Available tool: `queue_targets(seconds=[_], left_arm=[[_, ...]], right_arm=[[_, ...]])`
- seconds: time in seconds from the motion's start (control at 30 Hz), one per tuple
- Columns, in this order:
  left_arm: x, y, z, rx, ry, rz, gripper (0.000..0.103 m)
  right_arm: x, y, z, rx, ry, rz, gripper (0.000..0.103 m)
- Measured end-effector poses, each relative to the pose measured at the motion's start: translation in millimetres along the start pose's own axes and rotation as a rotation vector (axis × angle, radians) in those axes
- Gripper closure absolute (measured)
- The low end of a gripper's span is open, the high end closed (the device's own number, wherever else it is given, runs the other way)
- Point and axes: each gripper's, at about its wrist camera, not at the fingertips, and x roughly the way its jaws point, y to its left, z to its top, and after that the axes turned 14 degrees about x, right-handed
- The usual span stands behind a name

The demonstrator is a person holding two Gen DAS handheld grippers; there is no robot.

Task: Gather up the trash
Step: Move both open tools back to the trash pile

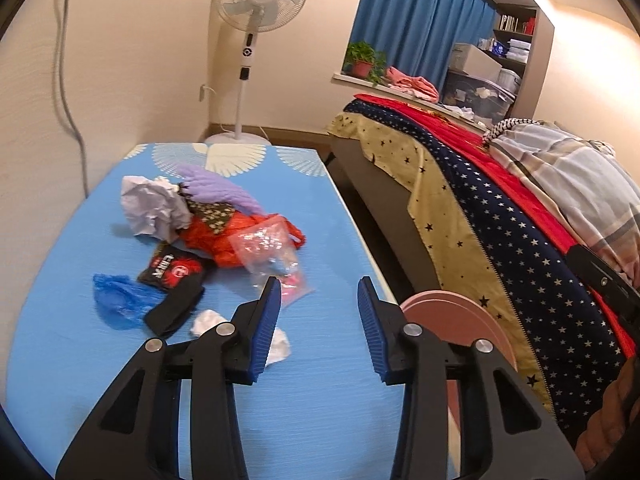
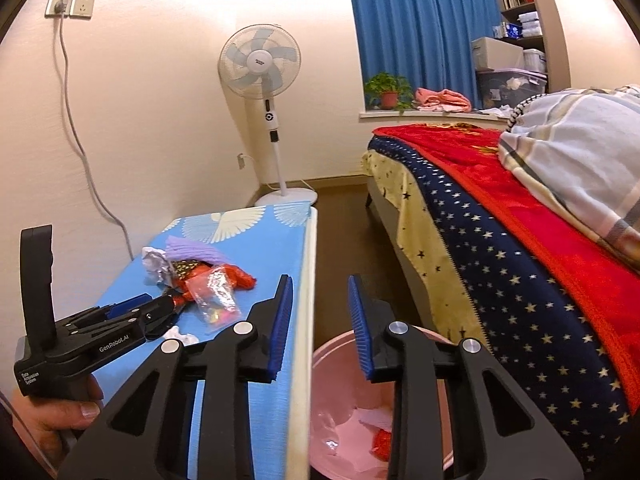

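A pile of trash lies on the blue table [image 1: 312,400]: crumpled white paper [image 1: 150,208], a purple glove [image 1: 218,190], an orange bag [image 1: 224,244], a clear plastic bag [image 1: 276,264], a black snack wrapper [image 1: 172,272], a blue plastic piece [image 1: 120,300] and white tissue [image 1: 280,346]. My left gripper [image 1: 318,300] is open and empty above the table, just right of the pile. It also shows in the right wrist view [image 2: 136,308]. My right gripper [image 2: 320,296] is open and empty above the pink bin [image 2: 344,432], which holds some trash.
A bed with a starred blanket [image 1: 500,232] stands right of the table, across a narrow floor gap. The pink bin's rim [image 1: 460,320] sits beside the table's right edge. A standing fan [image 1: 256,40] and a wall cable [image 2: 76,148] are behind the table.
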Motion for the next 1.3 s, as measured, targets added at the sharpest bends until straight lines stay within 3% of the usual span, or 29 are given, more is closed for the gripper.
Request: queue_targets(seconds=[0.23,0.33,0.77,1.3], left_arm=[[1,23,-10,-0.031,0.009,0.04,0.064],[1,33,-12,-0.046,0.007,0.06,0.069],[1,70,-26,-0.116,0.016,0.153,0.069],[11,129,-54,-0.241,0.069,0.313,0.069]], right_arm=[[17,20,-7,-0.016,0.018,0.038,0.078],[24,28,-10,-0.022,0.023,0.05,0.078],[62,60,-31,-0.016,0.076,0.116,0.078],[111,90,-60,0.006,0.193,0.183,0.077]])
